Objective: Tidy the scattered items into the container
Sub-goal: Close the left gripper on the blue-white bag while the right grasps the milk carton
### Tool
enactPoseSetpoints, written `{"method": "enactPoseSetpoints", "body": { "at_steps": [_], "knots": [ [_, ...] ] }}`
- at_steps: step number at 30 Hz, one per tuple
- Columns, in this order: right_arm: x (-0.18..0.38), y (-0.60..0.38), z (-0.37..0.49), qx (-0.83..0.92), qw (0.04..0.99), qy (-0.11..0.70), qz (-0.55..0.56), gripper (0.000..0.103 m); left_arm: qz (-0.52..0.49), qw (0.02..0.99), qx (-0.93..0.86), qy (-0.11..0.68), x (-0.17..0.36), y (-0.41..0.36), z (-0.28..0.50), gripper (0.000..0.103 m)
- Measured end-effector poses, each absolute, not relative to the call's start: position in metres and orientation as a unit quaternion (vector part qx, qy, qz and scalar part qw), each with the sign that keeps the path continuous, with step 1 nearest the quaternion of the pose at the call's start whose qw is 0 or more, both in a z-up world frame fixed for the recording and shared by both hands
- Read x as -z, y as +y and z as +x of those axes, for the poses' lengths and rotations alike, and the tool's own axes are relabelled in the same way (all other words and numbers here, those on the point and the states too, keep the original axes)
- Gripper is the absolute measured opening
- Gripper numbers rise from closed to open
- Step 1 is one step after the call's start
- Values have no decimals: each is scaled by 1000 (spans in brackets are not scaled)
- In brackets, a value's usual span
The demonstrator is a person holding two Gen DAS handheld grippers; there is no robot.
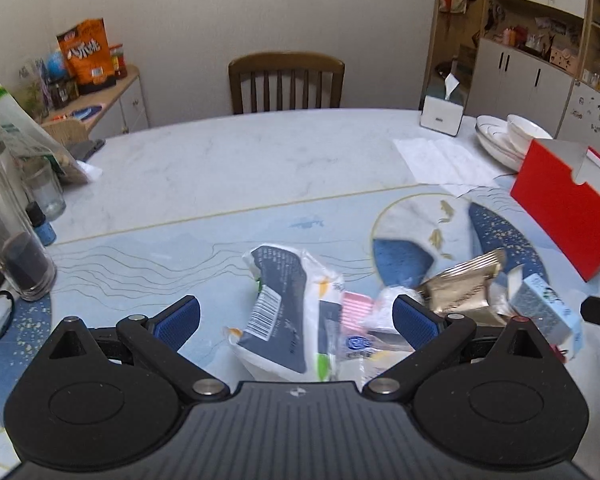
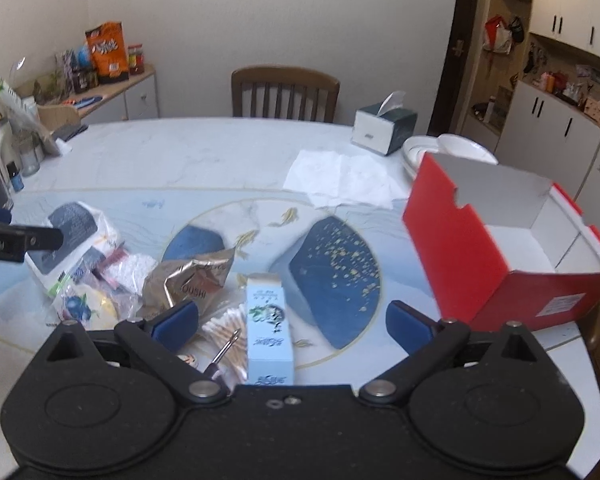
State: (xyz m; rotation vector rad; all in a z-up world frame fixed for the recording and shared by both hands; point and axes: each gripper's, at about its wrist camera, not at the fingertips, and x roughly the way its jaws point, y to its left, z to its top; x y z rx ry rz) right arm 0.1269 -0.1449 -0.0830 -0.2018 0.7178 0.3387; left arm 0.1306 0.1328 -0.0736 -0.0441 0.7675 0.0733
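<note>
Both jaws stand wide apart, holding nothing. Between the left gripper's fingers lies a white and dark packet, above the table. A pale blue box lies between the right gripper's fingers, beside a gold packet. To the right stands the red box, open and tilted.

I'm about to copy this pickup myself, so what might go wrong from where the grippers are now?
The left gripper hangs open over overlapping packets: closing on the white-and-navy bag may drag its neighbours. The right gripper straddles the pale blue box, with cotton swabs and a pointed tool alongside, easily nudged. The red box sits near the table edge.
</note>
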Motion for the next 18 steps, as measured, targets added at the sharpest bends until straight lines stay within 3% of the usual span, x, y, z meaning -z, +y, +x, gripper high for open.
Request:
{"method": "enactPoseSetpoints", "body": {
  "at_steps": [14, 18],
  "knots": [
    [116, -137, 167, -126, 901, 408, -76, 78, -23, 918, -15, 397, 96, 147, 158, 102],
    [122, -139, 174, -119, 896, 425, -52, 70, -31, 915, -7, 402, 99, 149, 161, 95]
  ]
}}
